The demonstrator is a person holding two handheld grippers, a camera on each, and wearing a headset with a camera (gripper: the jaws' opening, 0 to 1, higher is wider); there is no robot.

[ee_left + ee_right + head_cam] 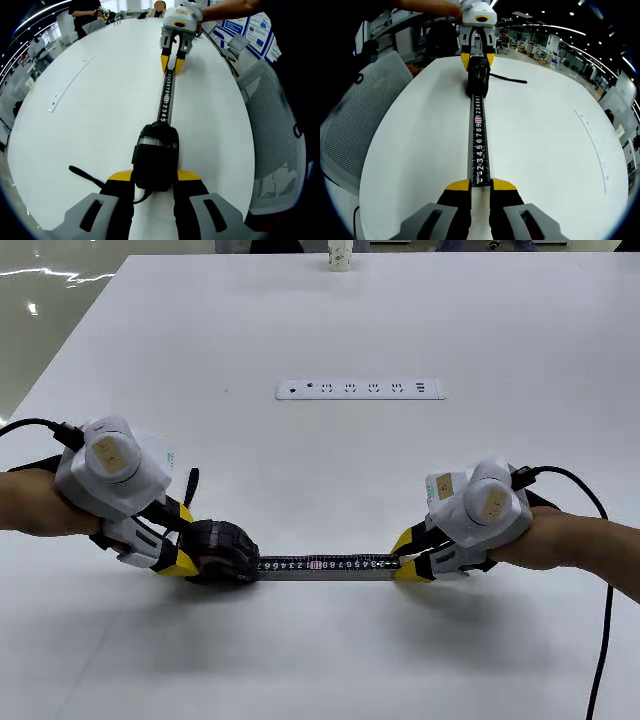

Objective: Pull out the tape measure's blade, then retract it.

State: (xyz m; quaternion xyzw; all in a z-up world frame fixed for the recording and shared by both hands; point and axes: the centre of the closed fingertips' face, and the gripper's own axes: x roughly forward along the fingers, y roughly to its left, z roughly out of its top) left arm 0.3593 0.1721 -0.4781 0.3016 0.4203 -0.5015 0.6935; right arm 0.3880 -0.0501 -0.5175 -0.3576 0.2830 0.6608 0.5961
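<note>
Counting what's on the table: one tape measure, one blade out of it, two grippers, one power strip, one cup, two black cables.

Left gripper is at 8 o'clock in the head view, jaws clamped on both sides of the tape measure, which sits on the tabletop. Right gripper is at 4 o'clock, jaws nearly together, pinching the blade's tip.

Blade runs flat and straight between them, a short length out (numbers readable, red mark partway along). Power strip lies at 12 o'clock, well apart from both. Cup is beyond it at the far edge. One black strap trails off the tape measure toward 9 o'clock in the left gripper view.

Hidden or unclear:
- Blade's end is covered by the right jaws.
- Cup is cut off by the top edge.
- Tape measure's sides sit behind the left jaws.
- Sockets on the strip are too small to count.
- Cables run out of frame.
</note>
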